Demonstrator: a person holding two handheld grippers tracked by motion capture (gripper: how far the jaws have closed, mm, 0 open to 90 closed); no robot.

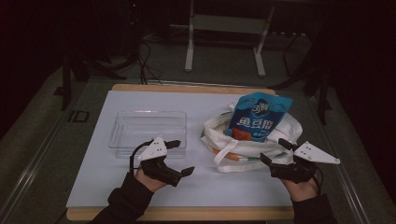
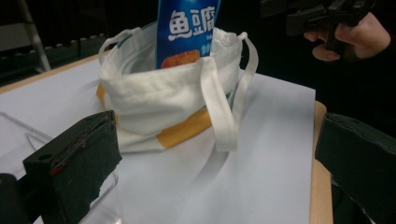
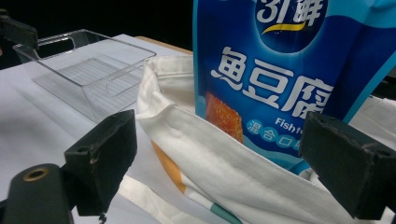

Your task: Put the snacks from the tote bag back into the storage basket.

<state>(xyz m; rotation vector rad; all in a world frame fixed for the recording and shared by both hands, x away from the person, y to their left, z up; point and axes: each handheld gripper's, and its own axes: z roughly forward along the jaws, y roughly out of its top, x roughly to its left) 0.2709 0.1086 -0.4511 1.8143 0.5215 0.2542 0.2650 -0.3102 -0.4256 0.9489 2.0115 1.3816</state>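
Centrally, a white cloth bag [image 1: 254,140] lies on the white sheet [image 1: 93,177] covering the table. Blue snack packet [image 1: 259,116] stands upright inside the bag, its top poking out of the mouth. Clear plastic tray [image 1: 147,130] sits well left of the bag. Left gripper [image 1: 180,157] rests between tray and bag, jaws spread wide, holding nothing. Right gripper [image 1: 275,150] sits just right of the bag near its handles, jaws likewise wide apart, empty.
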